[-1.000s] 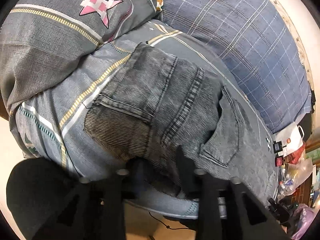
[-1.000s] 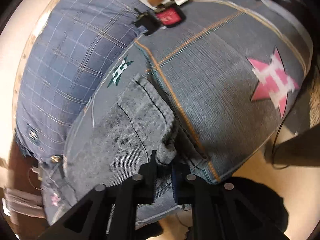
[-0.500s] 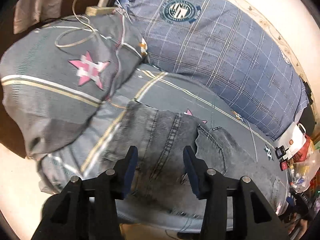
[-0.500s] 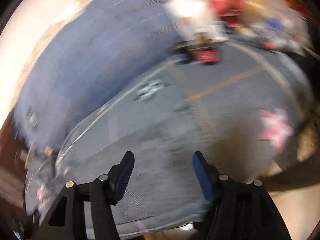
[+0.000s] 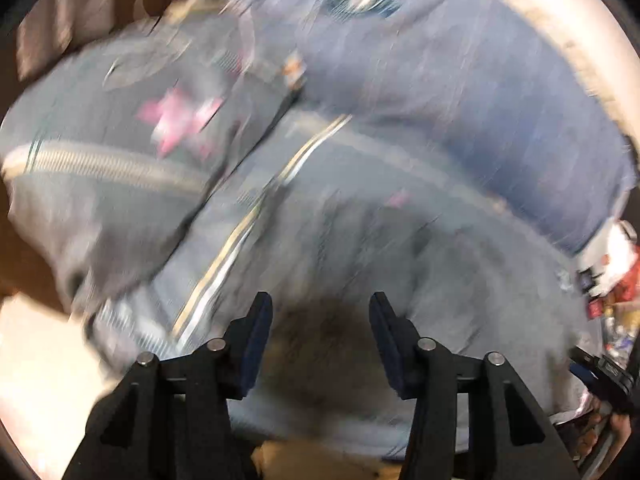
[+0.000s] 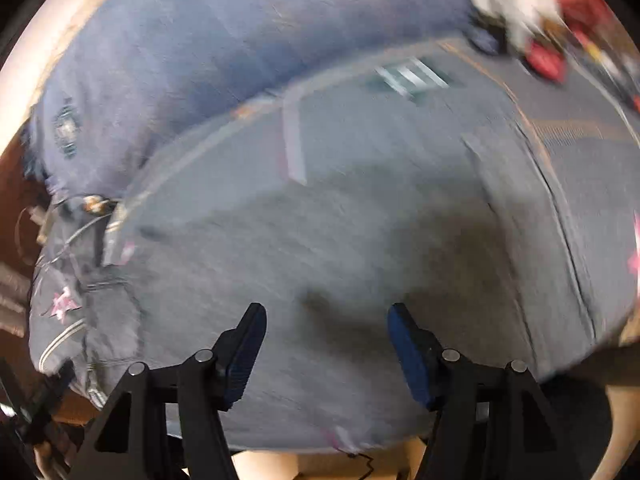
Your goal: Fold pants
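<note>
A: Under and ahead of the left gripper (image 5: 320, 304), what lies there?

B: The pants (image 5: 420, 280), grey denim, blurred, flat on a grey bedspread (image 5: 100, 200) with pale stripes and a pink star. The gripper's dark fingers (image 5: 256, 336) are opening, with nothing between them; they hang above the cloth.

A: And beyond its tips?

B: A blue checked quilt (image 5: 460, 80), soft and rounded, with a round badge.

A: The right gripper (image 6: 324, 312)?

B: Its jaws are also spreading and hold nothing. The pants (image 6: 320, 264) lie directly beneath and ahead of it as a broad, smooth grey panel; motion blur hides the seams. Far off to its right sits red and white clutter (image 6: 540, 40), too smeared to identify.
</note>
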Tool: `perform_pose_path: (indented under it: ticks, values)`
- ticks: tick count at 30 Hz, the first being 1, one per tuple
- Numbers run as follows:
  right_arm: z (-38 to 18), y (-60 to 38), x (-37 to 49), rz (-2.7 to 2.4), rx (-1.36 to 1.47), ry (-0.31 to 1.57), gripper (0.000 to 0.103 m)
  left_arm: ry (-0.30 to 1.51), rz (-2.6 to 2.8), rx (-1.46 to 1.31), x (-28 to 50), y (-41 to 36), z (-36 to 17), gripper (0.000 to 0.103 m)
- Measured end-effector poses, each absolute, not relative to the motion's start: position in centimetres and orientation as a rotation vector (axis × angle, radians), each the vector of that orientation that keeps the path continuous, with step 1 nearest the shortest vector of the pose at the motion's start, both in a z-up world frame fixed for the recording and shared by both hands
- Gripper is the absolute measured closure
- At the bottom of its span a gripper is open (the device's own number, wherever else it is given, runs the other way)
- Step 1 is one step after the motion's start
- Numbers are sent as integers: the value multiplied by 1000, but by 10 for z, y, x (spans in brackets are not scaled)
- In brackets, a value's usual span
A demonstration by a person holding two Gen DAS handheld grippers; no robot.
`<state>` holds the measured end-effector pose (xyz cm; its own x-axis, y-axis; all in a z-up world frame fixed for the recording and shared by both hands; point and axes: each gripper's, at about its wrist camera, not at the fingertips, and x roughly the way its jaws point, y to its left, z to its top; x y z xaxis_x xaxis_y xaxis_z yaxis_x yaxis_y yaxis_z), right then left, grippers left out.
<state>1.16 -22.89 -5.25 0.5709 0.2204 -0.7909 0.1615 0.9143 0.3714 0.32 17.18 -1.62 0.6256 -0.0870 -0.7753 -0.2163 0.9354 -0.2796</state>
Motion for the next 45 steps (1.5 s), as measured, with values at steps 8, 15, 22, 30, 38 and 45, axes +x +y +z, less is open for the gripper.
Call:
perform_pose_path:
  ticks: [8, 15, 22, 30, 38, 45]
  values:
    - [-4, -90, 121, 473, 180, 1003, 36, 1080, 115, -303, 43, 165, -99, 40]
    - [-46, -22, 195, 570, -51, 1208, 41, 1005, 93, -247, 27, 164, -106, 39]
    - [-72, 1, 204, 609, -140, 1268, 89, 958, 69, -205, 26, 159, -112, 38]
    - [-47, 22, 177, 477, -329, 1045, 95, 885, 52, -273, 24, 161, -74, 38]
    - [-51, 16, 182, 371, -334, 950, 95, 1077, 90, -78, 86, 120, -108, 34]
    - [-22, -38, 166, 371, -4, 894, 93, 1009, 111, -8, 83, 111, -111, 32]
